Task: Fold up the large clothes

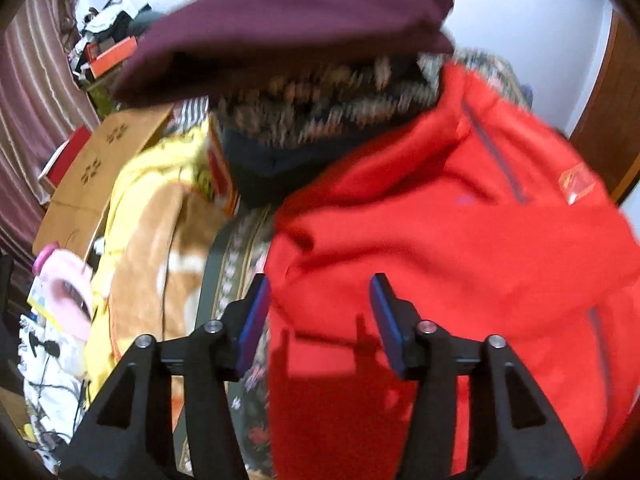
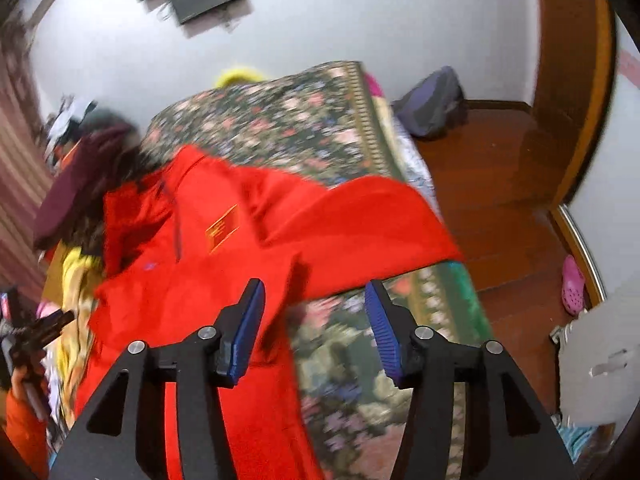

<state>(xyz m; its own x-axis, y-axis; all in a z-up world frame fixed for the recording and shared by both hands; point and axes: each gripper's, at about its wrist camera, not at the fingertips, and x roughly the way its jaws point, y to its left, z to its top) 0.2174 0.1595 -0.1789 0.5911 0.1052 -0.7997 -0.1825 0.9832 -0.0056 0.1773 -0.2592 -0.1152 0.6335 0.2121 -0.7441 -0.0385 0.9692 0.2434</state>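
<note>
A large red jacket (image 1: 460, 240) with grey zips and a small flag patch lies spread on a bed with a dark floral cover (image 2: 280, 128). In the right wrist view the red jacket (image 2: 240, 240) has one sleeve stretched toward the bed's right edge. My left gripper (image 1: 320, 300) is open and empty, hovering over the jacket's left lower part. My right gripper (image 2: 314, 304) is open and empty, above the jacket's right edge and the bedcover. The left gripper (image 2: 36, 332) also shows at the far left of the right wrist view.
A maroon garment (image 1: 288, 28) lies on a pile with a patterned knit (image 1: 320, 108) beyond the jacket. A yellow and orange blanket (image 1: 156, 220), a cardboard box (image 1: 100, 176) and clutter lie left. Wooden floor (image 2: 500, 200), a grey bag (image 2: 432, 104) and a pink shoe (image 2: 572, 284) lie right of the bed.
</note>
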